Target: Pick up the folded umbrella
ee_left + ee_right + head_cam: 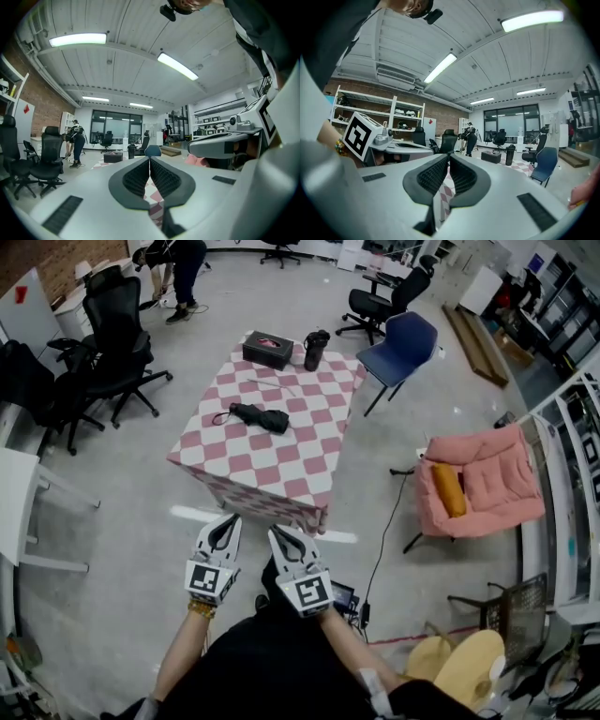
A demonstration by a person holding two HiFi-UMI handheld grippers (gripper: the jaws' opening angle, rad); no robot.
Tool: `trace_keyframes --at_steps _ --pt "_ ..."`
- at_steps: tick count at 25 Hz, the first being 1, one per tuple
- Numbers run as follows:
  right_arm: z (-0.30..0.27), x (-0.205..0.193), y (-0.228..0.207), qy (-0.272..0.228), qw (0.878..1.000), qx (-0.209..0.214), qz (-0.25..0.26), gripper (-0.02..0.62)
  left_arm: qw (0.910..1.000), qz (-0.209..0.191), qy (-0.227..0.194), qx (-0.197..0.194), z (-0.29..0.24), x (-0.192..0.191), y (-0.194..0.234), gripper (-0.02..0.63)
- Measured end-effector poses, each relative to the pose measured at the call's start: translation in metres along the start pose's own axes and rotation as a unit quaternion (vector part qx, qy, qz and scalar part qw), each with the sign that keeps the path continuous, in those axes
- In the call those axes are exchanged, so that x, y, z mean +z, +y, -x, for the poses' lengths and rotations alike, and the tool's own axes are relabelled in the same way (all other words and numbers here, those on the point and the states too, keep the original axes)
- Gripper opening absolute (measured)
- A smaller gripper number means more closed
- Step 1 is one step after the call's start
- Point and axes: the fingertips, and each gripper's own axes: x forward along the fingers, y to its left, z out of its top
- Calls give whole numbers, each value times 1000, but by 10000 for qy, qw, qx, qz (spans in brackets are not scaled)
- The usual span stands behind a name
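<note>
Containers first. A black box [268, 349] sits at the far edge of the pink-and-white checked tabletop [281, 465]. There is a pinkish patch at its top slot, but what is inside cannot be made out. Just right of it stands a black tumbler [316, 350], upright with its lid on, so its contents are hidden. Off to the right, a pink lounge chair [487, 486] holds an orange cushion [448, 489], which lies along its left side.

The folded umbrella [261, 416] is black and lies flat on the left-centre part of the tabletop, nearer than the box. Its strap loops out to the left. Nothing touches it.

The left claw [228, 519] and right claw [279, 532] are side by side, short of the tabletop's near corner and well apart from the umbrella. In its own view the left claw [150, 159] has its ribbed pads pressed together with nothing between them. The right claw [449, 157] is likewise closed and empty.

Hard to make out:
- Neither gripper view shows the umbrella clearly. Only a sliver of checked cloth shows below the closed pads.
- The box [113, 157], the tumbler [131, 151] and a blue chair [152, 151] are small in the distance.
- A person [178, 268] at the far end of the room is cut off by the top edge of the head view.
- The wearer's forearms run out of the bottom of the head view.
</note>
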Motion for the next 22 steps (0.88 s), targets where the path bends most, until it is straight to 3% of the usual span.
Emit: trace_keyframes --at_steps 7,12,16,22 --pt "-66 7 -58 -336 9987 -138 -368 18 9990 -319 161 -269 -74 3 29 15" --pt "-106 12 -96 -352 9983 11 -467 18 9973 -486 295 -468 -131 8 51 15" --pt "-128 12 -131 -401 9970 -145 -640 18 9963 -525 456 -496 -167 7 70 15" --pt "-148 3 -163 -244 9978 -376 -480 18 9939 -668 485 -727 -211 -7 96 15"
